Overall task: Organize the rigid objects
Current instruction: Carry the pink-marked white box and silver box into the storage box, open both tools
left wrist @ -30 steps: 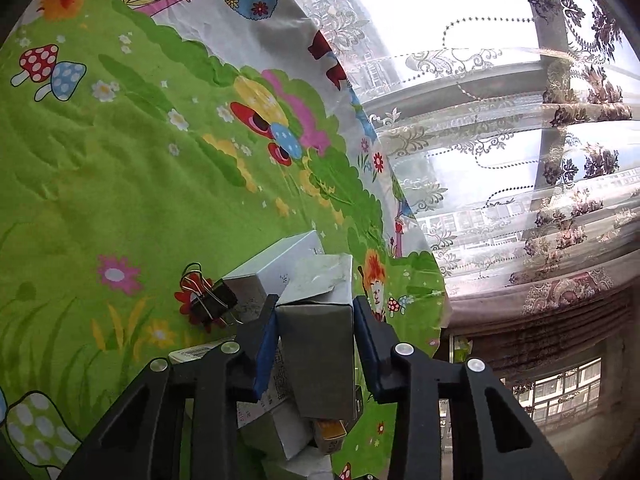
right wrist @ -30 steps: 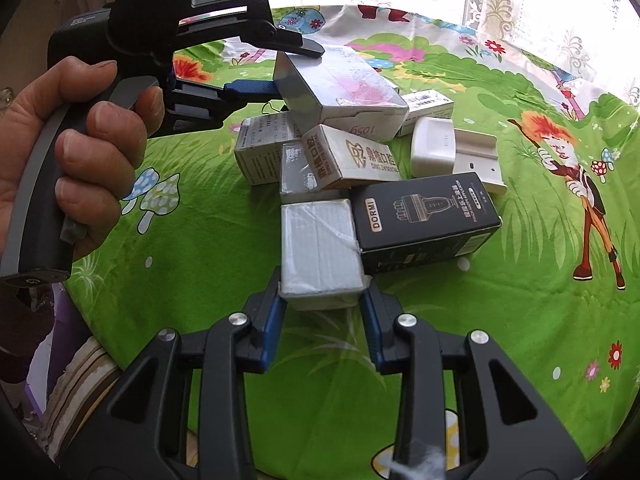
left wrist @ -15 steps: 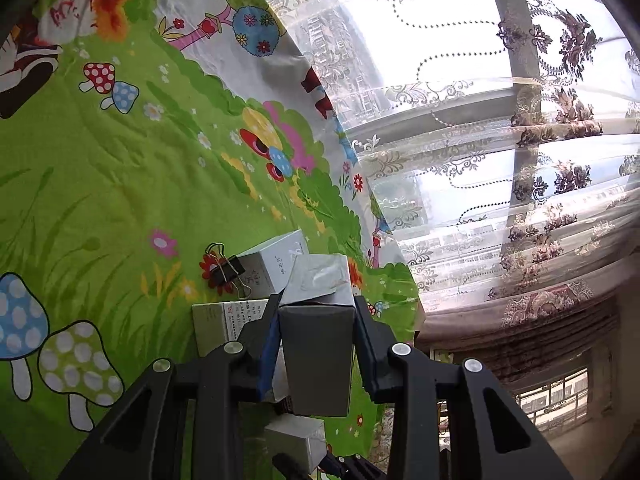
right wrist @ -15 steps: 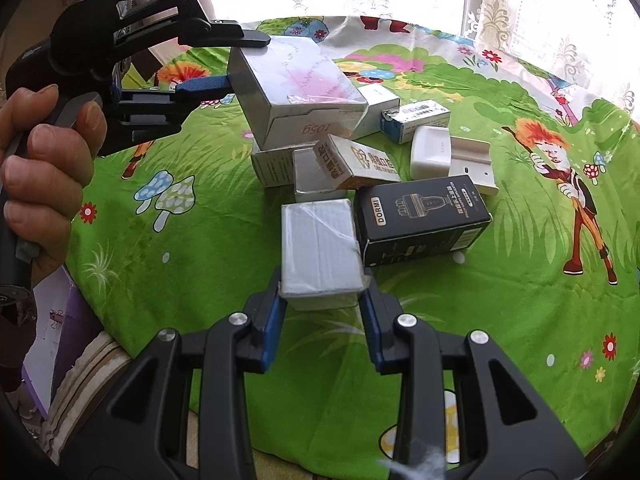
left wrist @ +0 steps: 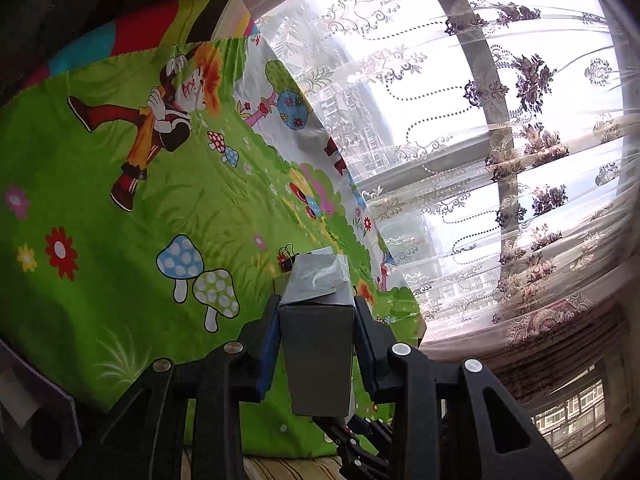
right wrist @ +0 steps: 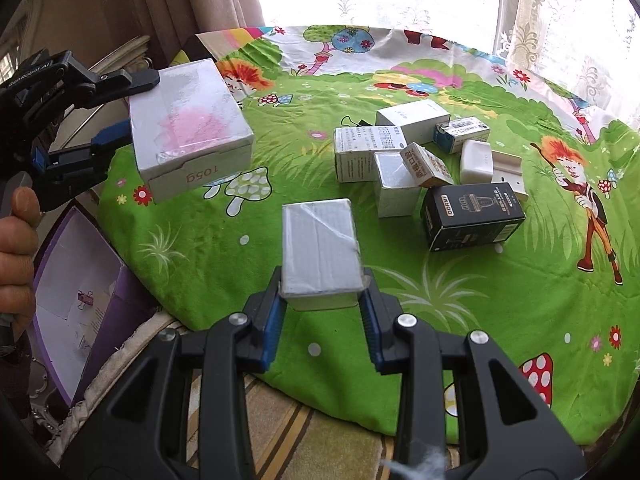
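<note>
My left gripper [right wrist: 132,108] is shut on a white box with a pink print [right wrist: 188,136], held in the air over the table's left edge. In the left wrist view the same box [left wrist: 316,344] fills the gap between the blue pads of the left gripper [left wrist: 316,312]. My right gripper [right wrist: 322,292] is shut on a small taped grey-white box [right wrist: 318,248], just above the green cartoon tablecloth [right wrist: 460,300]. A pile of small boxes lies further back, among them a black box [right wrist: 472,216] and a white carton [right wrist: 358,154].
An open purple box [right wrist: 76,292] with a white inside stands below the table's left edge, under the left gripper. A person's hand [right wrist: 16,256] grips the left handle. Lace curtains [left wrist: 500,160] and a window close off the far side. A binder clip [right wrist: 352,122] lies behind the pile.
The left gripper has carried its white box left and up, away from the pile to the table's edge. The right gripper has lifted its small box slightly and drawn back from the black box.
</note>
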Tool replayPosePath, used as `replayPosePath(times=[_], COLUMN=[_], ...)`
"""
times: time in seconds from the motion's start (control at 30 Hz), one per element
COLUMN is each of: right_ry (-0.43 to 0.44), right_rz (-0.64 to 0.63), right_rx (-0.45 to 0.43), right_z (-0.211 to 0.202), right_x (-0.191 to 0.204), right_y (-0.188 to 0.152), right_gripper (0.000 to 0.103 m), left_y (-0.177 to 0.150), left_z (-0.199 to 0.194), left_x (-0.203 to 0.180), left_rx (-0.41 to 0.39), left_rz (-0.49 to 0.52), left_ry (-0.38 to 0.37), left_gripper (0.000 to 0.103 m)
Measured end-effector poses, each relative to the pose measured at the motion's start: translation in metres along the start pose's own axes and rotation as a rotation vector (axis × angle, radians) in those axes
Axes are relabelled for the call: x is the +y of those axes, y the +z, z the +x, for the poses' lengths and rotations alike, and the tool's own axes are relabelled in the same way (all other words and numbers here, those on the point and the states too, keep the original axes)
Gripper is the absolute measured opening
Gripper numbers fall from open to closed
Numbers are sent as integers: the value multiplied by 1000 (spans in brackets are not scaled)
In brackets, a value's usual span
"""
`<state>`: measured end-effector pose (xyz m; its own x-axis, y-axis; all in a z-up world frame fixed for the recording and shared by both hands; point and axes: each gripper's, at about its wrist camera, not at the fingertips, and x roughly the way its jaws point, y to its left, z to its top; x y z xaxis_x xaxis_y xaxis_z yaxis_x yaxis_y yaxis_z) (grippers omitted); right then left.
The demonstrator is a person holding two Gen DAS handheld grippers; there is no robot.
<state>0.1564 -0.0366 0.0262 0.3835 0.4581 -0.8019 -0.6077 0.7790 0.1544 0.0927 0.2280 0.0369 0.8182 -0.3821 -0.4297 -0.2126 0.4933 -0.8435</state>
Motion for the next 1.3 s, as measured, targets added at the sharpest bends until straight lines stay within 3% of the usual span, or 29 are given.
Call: replayPosePath(times=[0.33, 0.67, 0.83, 1.03, 1.2, 1.27, 1.3], right_ry=[109, 239, 294, 382, 436, 445, 443], right_rz=[-77, -184, -284, -431, -518, -512, -495], right_rx=[35, 81, 114, 158, 241, 261, 257], right_z=[-6, -8, -5, -1, 14, 17, 17], right_x=[60, 136, 182, 231, 253, 252, 249], right_y=[-2, -2, -14, -41, -60, -62, -61], right_gripper=[39, 39, 39, 39, 41, 51, 61], left_y=[-23, -30, -35, -39, -40, -42, -43], left_z=[-103, -168, -182, -192, -196, -196, -196], left_x=[47, 78, 95, 114, 127, 129, 129], left_rx=[-150, -267, -282, -289, -281, -284, -287], left_rz=[-6, 29, 22, -28, -75, -84, -85], left_ry=[190, 540, 654, 698, 736, 742, 738], left_gripper=[35, 35, 35, 35, 41, 52, 53])
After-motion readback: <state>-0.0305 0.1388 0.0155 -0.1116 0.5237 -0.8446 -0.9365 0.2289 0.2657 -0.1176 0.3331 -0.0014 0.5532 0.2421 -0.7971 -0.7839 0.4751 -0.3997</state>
